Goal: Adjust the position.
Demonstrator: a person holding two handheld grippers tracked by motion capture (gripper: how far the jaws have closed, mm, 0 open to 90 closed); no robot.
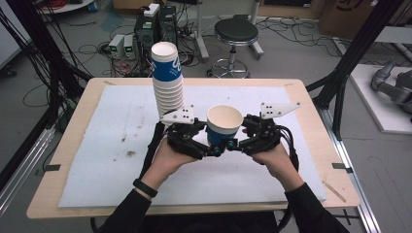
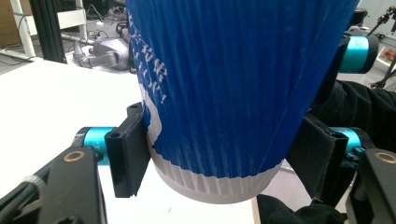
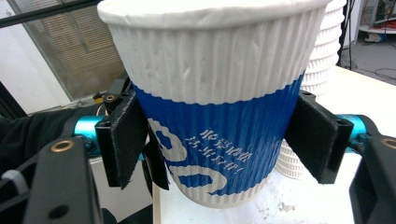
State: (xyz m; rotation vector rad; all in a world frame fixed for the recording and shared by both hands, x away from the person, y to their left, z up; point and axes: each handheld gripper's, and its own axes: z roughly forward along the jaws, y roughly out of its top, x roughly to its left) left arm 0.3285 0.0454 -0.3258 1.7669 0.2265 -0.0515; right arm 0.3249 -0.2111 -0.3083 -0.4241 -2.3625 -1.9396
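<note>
The table (image 1: 77, 121) under its white mat (image 1: 116, 145) is my stage, and the tall stack of cups (image 1: 167, 82) is my landmark. One blue-and-white cup (image 1: 224, 124) stands upright just to the right of the stack, apart from it, already separated out. That much looks done. My left gripper (image 1: 210, 151) is clenched on the cup's lower wall, pads pressing the ribbed blue paper on both sides. My right gripper (image 1: 232, 143) straddles the same cup from the other side, but its right pad stands clear of the paper, so I judge it released. What is left, I reckon, is for the left to carry the cup wherever it goes; the stack behind waits untouched.
</note>
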